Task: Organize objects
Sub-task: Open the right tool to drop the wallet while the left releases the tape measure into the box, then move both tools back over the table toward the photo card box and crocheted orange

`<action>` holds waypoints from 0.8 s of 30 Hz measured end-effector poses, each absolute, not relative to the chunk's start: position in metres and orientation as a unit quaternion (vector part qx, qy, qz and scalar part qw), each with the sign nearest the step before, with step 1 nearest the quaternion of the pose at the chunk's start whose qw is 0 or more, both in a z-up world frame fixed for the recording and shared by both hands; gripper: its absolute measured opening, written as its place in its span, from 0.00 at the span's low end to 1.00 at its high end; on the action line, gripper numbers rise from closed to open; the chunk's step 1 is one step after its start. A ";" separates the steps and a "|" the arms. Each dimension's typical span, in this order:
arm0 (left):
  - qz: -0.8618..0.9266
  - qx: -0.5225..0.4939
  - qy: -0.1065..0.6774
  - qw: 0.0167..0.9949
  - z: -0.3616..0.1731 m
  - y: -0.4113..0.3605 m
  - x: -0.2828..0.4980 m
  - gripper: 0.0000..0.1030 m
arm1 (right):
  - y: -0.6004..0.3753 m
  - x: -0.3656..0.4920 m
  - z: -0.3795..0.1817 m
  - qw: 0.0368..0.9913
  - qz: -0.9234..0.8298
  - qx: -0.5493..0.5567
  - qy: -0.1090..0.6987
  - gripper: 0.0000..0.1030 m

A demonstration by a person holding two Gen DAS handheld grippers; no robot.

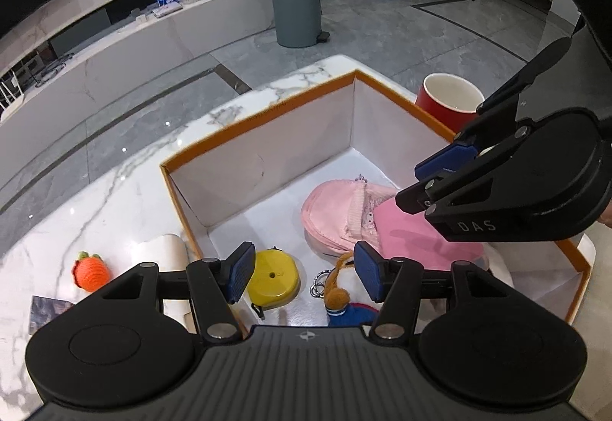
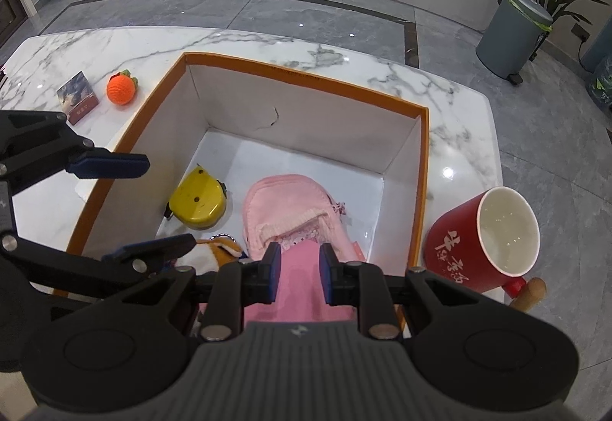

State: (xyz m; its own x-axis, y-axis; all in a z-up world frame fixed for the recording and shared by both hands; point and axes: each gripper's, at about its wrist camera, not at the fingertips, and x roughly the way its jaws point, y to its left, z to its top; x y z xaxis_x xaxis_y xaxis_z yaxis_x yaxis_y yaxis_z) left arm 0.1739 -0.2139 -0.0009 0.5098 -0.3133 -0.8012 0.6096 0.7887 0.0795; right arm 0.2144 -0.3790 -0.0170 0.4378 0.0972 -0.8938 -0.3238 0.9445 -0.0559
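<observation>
Right wrist view: a big table, a box, and small things.
Marble table (image 2: 244, 50): white with grey lines, it holds everything.
Orange box (image 2: 306, 77): open on top, white inside, sits on the table.
Red mug (image 2: 466, 249): stands just outside the box, on its right side.
Pink cloth (image 2: 300, 279): the right gripper (image 2: 297, 273) pinches it tight, low over the near end of the box.
Pink shoe (image 2: 287, 207): lies inside the box, under the cloth's far edge.
Left gripper (image 1: 304, 273): fingers spread wide, holding nothing, above the box.
Yellow tape measure (image 1: 272, 277): inside the box, near the left wall.
Plush keychain (image 1: 338, 291): inside the box, beside the tape measure.
Orange knitted fruit (image 2: 121, 89): on the table, left of the box.
Small card box (image 2: 78, 100): just beside the fruit.
</observation>
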 end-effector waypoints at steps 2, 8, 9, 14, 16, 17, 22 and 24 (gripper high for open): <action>-0.271 0.179 0.407 0.854 0.010 -0.211 0.169 0.65 | -0.378 0.210 -0.010 0.842 0.124 -0.113 0.512 0.22; -0.268 0.180 0.377 0.868 0.055 -0.198 0.147 0.65 | -0.367 0.189 0.033 0.856 0.120 -0.127 0.487 0.23; -0.268 0.183 0.371 0.870 0.062 -0.195 0.141 0.65 | -0.365 0.185 0.043 0.860 0.120 -0.127 0.480 0.23; -0.257 0.192 0.340 0.884 0.103 -0.172 0.113 0.65 | -0.347 0.155 0.093 0.877 0.122 -0.128 0.446 0.24; -0.250 0.188 0.329 0.891 0.119 -0.161 0.102 0.65 | -0.335 0.141 0.111 0.881 0.127 -0.139 0.434 0.24; -0.246 0.188 0.322 0.895 0.127 -0.156 0.097 0.65 | -0.328 0.134 0.121 0.883 0.129 -0.145 0.426 0.24; -0.225 0.181 0.290 0.913 0.173 -0.131 0.068 0.66 | -0.304 0.097 0.176 0.900 0.139 -0.150 0.385 0.25; -0.219 0.175 0.273 0.920 0.192 -0.122 0.054 0.70 | -0.293 0.080 0.198 0.904 0.143 -0.166 0.368 0.26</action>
State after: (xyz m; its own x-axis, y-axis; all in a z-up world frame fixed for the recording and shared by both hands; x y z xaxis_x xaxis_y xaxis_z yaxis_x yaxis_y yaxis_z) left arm 0.0542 -0.1223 0.1924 0.7543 -0.3080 -0.5797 0.4994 0.8424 0.2022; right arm 0.0799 -0.2932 0.1977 0.6880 0.1366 -0.7128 -0.3812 0.9038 -0.1947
